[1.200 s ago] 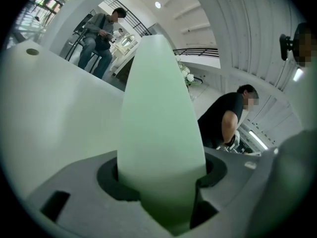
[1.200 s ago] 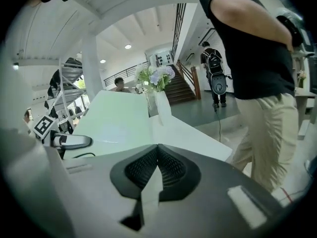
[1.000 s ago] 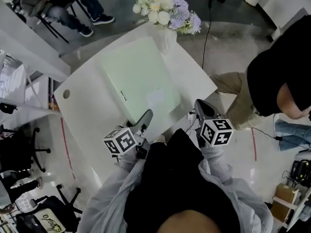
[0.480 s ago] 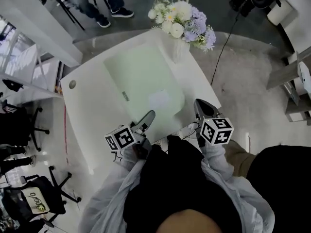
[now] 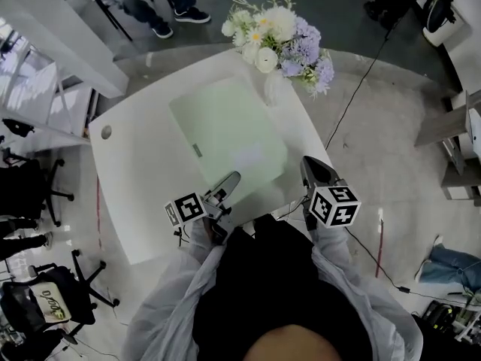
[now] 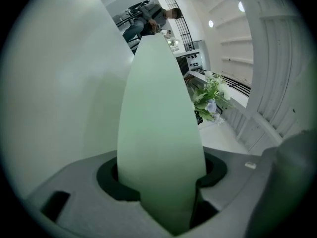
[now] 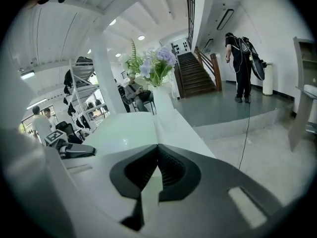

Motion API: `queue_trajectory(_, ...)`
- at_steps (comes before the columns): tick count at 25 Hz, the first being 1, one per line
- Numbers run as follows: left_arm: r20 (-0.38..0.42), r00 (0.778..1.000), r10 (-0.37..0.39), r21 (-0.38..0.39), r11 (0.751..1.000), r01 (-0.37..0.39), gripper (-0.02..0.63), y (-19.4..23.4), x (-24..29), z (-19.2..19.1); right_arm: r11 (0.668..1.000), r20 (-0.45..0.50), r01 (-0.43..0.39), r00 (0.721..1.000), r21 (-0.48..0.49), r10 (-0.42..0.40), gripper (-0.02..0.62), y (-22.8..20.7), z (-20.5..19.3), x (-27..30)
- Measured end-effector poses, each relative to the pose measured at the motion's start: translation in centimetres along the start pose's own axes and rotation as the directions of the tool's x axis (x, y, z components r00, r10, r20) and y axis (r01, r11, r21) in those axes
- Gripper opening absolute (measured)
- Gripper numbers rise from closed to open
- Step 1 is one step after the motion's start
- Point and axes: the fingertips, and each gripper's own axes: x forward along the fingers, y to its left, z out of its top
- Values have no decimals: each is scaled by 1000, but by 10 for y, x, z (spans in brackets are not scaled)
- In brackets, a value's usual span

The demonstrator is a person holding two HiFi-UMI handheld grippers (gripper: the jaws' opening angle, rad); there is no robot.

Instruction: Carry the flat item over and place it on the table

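flat item (image 5: 225,130) over table (image 5: 139,194), flowers (image 5: 282,36) at table's far edge

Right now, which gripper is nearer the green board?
Left. The left gripper is clamped on the near edge of the green board. The right gripper hangs shut beside the board's near right corner, apart from it.

I can read almost nothing here. A pale script logo (image 5: 46,304) sits on a black chair or bag at the lower left of the head view, but its letters are too small to make out. The green pad (image 5: 225,122) has a small dark label (image 5: 197,150) near its edge, also illegible. The cubes on the left gripper (image 5: 228,183) and right gripper (image 5: 308,165) show black-and-white square codes, no letters.
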Motion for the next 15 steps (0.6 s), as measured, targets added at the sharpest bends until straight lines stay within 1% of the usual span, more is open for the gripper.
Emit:
queue_trajectory(3,-8,1000,-4,-46,999,4,279,9,10,0,1000,-13,2,1000,3,-2,9,-10,1,5)
queue_trajectory(6,-12,999,-42,-100,994,40,279,12,20,-3,1000,-29,4,1000,1,-4,9,-19,-1,9)
queue_trajectory(10,-19,997,-70,-125,990,67,279,16,29,-6,1000,-53,2,999,0,-2,9,-26,-5,12)
queue_trajectory(13,-36,998,-58,-149,987,52,281,25,36,-14,1000,-68,4,998,-1,-4,9,-33,-9,13)
queue_trajectory(15,-28,998,-57,-159,986,52,282,28,38,-17,1000,-73,4,997,2,-4,9,-36,-10,13)
